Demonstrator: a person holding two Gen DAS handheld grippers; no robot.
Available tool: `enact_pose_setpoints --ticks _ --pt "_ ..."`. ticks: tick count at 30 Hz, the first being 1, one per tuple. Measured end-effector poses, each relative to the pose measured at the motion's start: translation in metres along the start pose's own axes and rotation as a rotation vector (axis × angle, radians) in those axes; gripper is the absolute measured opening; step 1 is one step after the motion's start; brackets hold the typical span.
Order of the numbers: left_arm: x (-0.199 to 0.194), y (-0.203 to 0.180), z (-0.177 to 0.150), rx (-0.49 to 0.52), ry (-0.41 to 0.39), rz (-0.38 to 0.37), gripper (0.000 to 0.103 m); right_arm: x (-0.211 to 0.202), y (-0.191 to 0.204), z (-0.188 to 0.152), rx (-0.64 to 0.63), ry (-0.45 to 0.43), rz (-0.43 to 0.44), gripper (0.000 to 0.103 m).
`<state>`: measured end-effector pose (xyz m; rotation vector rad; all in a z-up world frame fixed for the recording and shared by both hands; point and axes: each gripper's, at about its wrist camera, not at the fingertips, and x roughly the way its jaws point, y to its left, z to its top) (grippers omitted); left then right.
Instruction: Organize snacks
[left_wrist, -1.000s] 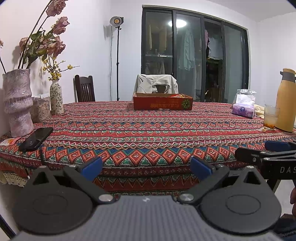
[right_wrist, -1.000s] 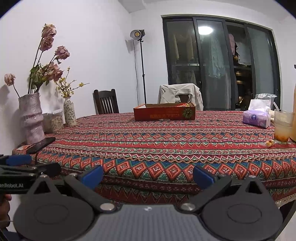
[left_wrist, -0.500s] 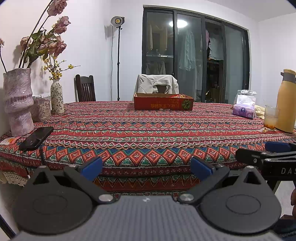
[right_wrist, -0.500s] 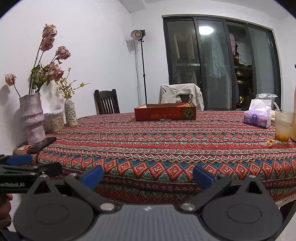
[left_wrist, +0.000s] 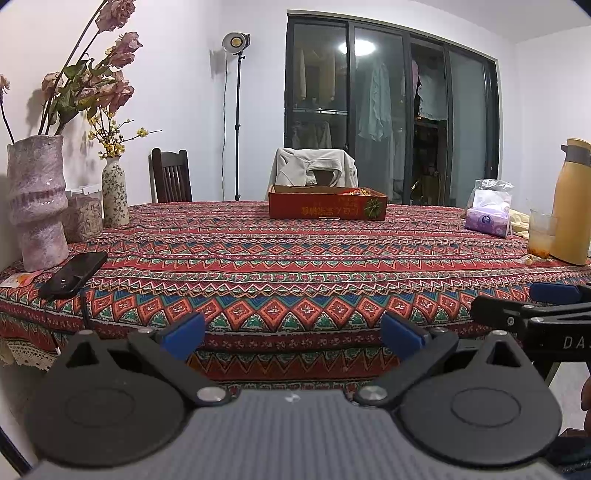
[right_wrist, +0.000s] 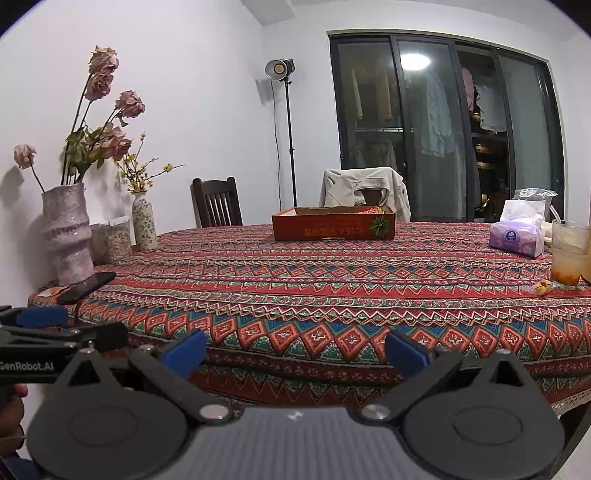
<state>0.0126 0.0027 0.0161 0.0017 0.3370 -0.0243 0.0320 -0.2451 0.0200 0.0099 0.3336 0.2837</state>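
The surface (left_wrist: 295, 258), spread with a red patterned tablecloth, fills the middle of both wrist views. At its far edge sits the red cardboard box (left_wrist: 327, 206), low and open-topped, with snack wrappers just showing above its rim toward its right end; this box is the landmark. Behind the box stands a chair draped with a pale garment (left_wrist: 314, 168). Far left of the box, by the wall, are a tall mottled vase (left_wrist: 35, 203) of dried roses, a clear container and a small floral vase (left_wrist: 115, 192), with a black phone (left_wrist: 74, 275) lying nearer the camera than these. Right of the box are a purple tissue pack (left_wrist: 487, 218), a glass (left_wrist: 541, 236) and a yellow flask (left_wrist: 572, 203); a small wrapped snack (right_wrist: 541, 286) lies beside the glass. Both tools are held level just short of the surface's near edge, well away from the box, pointing at it. The left tongs (left_wrist: 293, 332) are released, blue pads wide apart and holding nothing. The right tongs (right_wrist: 295, 349) are likewise spread and bare.
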Motion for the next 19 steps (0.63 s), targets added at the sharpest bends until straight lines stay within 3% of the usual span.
enact_pose_setpoints --ticks 19 --pt "-0.0027 0.0002 0.0 0.005 -0.013 -0.002 0.103 -0.0007 -0.0015 0.0005 -0.007 -0.007 0.0 0.103"
